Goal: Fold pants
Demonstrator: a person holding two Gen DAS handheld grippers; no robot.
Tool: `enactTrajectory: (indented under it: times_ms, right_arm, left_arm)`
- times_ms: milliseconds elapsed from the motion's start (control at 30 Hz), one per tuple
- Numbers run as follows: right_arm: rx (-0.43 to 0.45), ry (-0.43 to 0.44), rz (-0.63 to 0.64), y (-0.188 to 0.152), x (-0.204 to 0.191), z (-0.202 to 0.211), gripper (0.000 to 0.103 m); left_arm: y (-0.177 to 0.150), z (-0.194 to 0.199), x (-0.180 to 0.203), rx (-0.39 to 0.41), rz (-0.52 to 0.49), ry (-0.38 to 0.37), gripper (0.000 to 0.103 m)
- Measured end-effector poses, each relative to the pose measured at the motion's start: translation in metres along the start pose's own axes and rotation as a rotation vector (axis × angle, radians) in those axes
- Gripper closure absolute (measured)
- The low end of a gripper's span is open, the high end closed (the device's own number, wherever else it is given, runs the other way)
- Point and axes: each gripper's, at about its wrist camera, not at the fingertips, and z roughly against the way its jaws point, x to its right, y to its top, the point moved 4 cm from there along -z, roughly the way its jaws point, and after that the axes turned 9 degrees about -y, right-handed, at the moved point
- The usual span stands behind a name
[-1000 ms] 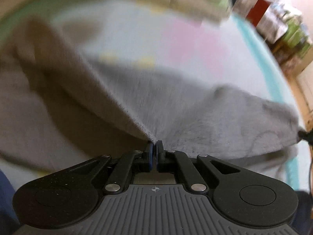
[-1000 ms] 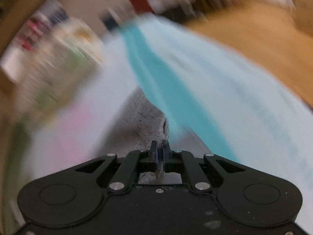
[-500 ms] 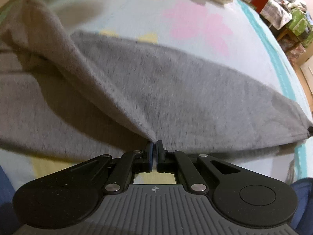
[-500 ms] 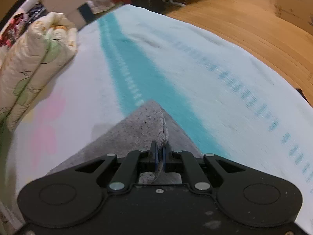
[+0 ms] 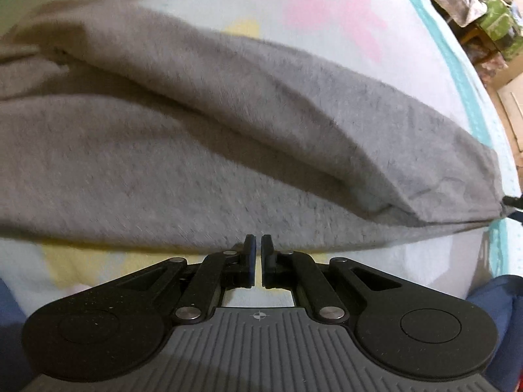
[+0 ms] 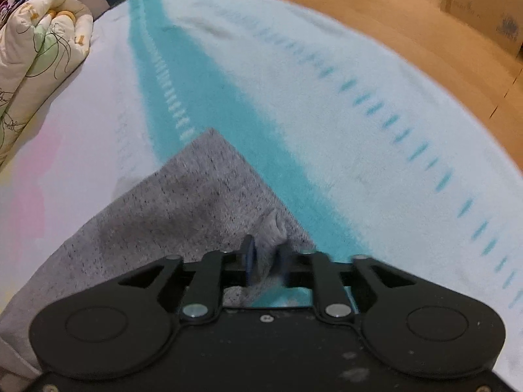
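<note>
We see the gray pants (image 5: 228,124) lying folded on the bed sheet (image 6: 327,104). Our left gripper (image 5: 258,248) is closed and empty; our right gripper (image 6: 265,254) is opening, cloth between its jaws.

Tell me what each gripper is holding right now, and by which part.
Left gripper: shut, nothing between its pads now. Right gripper: jaws opening, a bunched corner of the grey pants still between them, not pressed.
</note>
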Motion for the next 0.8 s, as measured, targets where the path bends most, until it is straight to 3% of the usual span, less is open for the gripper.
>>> enactTrajectory:
  times_ms: [67, 133, 267, 500, 667, 800]
  right_arm:
    - [0.069, -0.019, 0.034, 0.003, -0.006, 0.017, 0.064]
    - [0.125, 0.0, 0.066, 0.005, -0.018, 0.034, 0.064]
    - [0.165, 0.129, 0.155, 0.002, -0.058, 0.06, 0.059]
    - [0.098, 0.471, 0.39, -0.034, -0.19, 0.089, 0.054]
    - [0.032, 0.704, 0.583, -0.074, -0.3, 0.112, 0.046]
    - [0.009, 0.834, 0.721, -0.103, -0.379, 0.127, 0.036]
  left_arm:
    - [0.011, 0.012, -0.005, 0.019, -0.014, 0.013, 0.1]
    - [0.023, 0.026, -0.018, 0.044, -0.028, 0.027, 0.1]
    - [0.057, 0.057, -0.055, 0.109, -0.02, 0.081, 0.1]
    - [0.116, 0.101, -0.144, 0.183, 0.064, 0.152, 0.1]
    - [0.133, 0.103, -0.203, 0.178, 0.139, 0.196, 0.1]
    - [0.139, 0.097, -0.248, 0.156, 0.175, 0.203, 0.1]
